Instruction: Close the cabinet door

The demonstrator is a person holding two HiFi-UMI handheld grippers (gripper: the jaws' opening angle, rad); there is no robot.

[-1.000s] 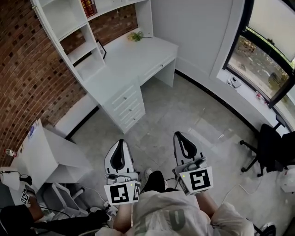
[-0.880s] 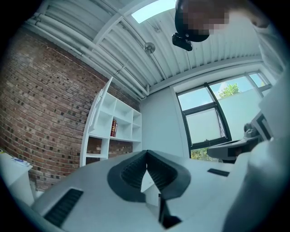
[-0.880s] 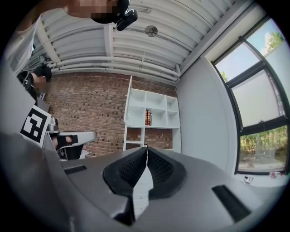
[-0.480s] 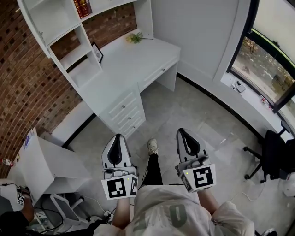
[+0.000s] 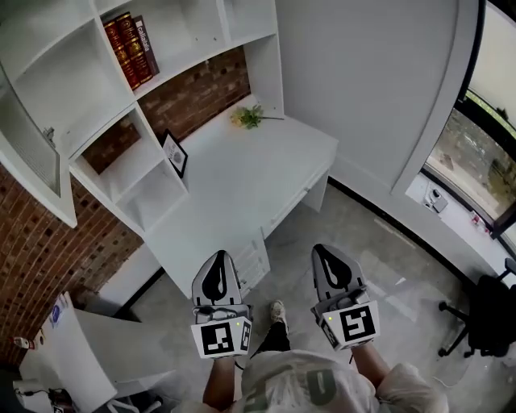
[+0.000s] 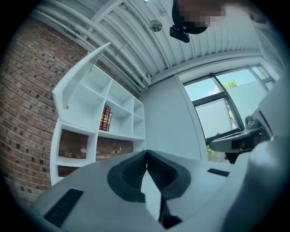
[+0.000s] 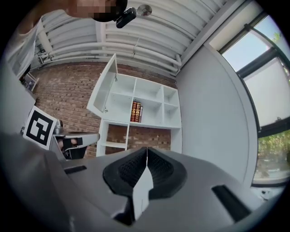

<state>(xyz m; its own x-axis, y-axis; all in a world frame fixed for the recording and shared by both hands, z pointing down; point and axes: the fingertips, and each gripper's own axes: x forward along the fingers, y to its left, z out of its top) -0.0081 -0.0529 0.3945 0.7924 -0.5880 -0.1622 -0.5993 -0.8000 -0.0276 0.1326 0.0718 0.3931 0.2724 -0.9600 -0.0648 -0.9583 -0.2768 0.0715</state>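
Brick-walled room (image 5: 48, 234) with a white desk (image 5: 242, 177) and shelving unit (image 5: 89, 81) holding books (image 5: 129, 44); the cabinet door (image 7: 103, 84) hangs at the unit's upper left compartment. The door stands open with its long axis upright, hinged along its inner vertical edge and swung outward, away from the shelves. The left gripper (image 6: 146, 156) and right gripper (image 7: 146, 150) are held level, well apart from the door, each with jaws pressed together on nothing.

The cabinet door (image 5: 32, 157) stands open at the left end of the shelf unit (image 5: 193, 24), with books (image 5: 129, 50) in a compartment to its right, above the desk (image 5: 242, 193) bearing a picture frame (image 5: 175, 153) and a plant (image 5: 248, 117).
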